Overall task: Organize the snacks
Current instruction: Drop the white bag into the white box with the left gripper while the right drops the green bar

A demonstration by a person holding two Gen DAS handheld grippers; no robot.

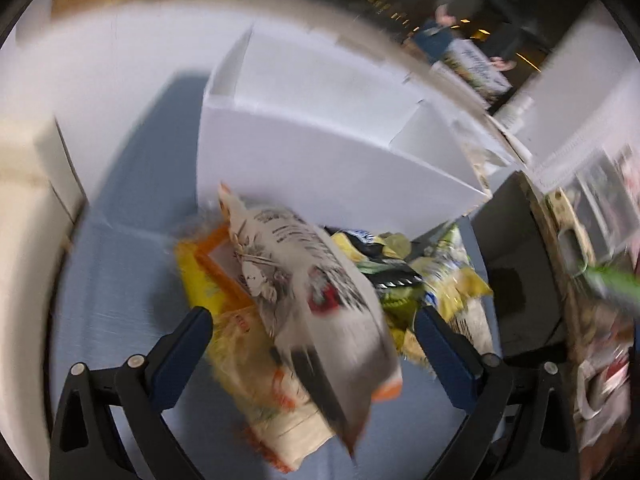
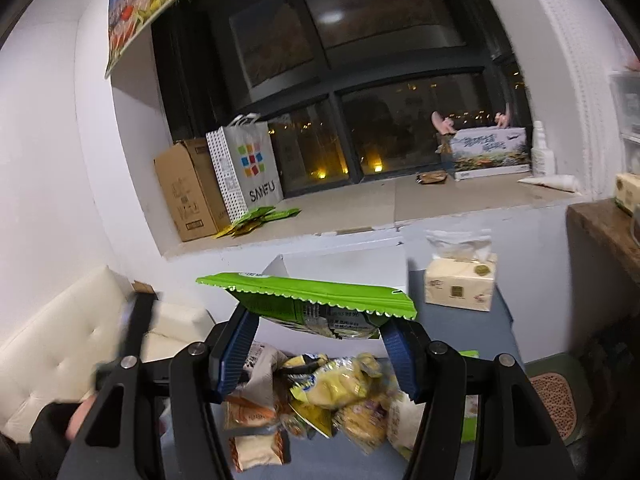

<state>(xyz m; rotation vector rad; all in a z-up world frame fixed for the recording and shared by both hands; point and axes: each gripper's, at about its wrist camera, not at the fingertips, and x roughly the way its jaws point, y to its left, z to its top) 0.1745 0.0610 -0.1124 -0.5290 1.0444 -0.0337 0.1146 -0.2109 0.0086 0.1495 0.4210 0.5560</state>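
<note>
My left gripper [image 1: 312, 320] is open, its blue pads [image 1: 188, 344] on either side of a white snack bag with black and red print [image 1: 320, 300] that lies tilted on a pile of snack packets [image 1: 400, 280] on the blue table. A white divided box [image 1: 320, 148] stands just behind the pile. My right gripper [image 2: 320, 328] is shut on a green snack pouch [image 2: 316, 296] and holds it above the pile of yellow and white packets [image 2: 340, 392]. The white box [image 2: 344, 264] shows behind the pouch. The left view is blurred.
A tissue pack [image 2: 460, 280] sits on the blue table at the right. A cream sofa [image 2: 60, 344] is at the left. The window ledge [image 2: 360, 208] holds a cardboard box, a SANFU bag and green packets. A dark chair [image 1: 520, 280] stands right of the pile.
</note>
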